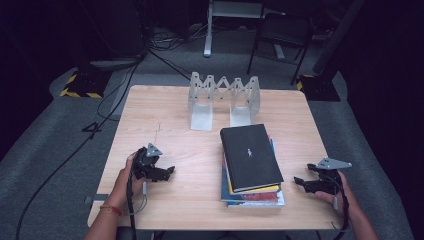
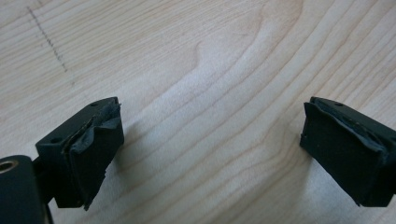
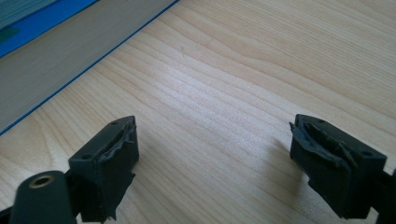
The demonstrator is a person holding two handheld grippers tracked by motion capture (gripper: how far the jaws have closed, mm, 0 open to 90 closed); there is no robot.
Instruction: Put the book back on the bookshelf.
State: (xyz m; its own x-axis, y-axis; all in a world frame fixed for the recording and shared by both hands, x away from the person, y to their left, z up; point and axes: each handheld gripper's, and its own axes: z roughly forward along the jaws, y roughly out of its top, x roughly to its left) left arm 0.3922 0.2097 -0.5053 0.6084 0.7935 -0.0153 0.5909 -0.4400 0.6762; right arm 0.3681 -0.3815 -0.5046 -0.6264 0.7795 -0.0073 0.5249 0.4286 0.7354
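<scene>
A stack of books (image 1: 251, 167) lies on the wooden table (image 1: 165, 125), a black one on top. Behind it stands a grey folding book rack (image 1: 223, 97). My left gripper (image 1: 170, 171) rests on the table left of the stack, jaws pointing toward it. In the left gripper view it (image 2: 212, 144) is open over bare wood. At the table's right edge sits my right gripper (image 1: 298, 181), pointing left at the stack. Its jaws (image 3: 215, 158) stand open with nothing between them, and the lowest book's edge (image 3: 60, 51) lies ahead at the upper left.
Black cables (image 1: 125, 90) run over the grey carpet left of the table. A dark chair (image 1: 280, 35) and a metal stand (image 1: 215, 25) are behind it. Yellow-striped bases (image 1: 80, 85) sit on the floor at both sides.
</scene>
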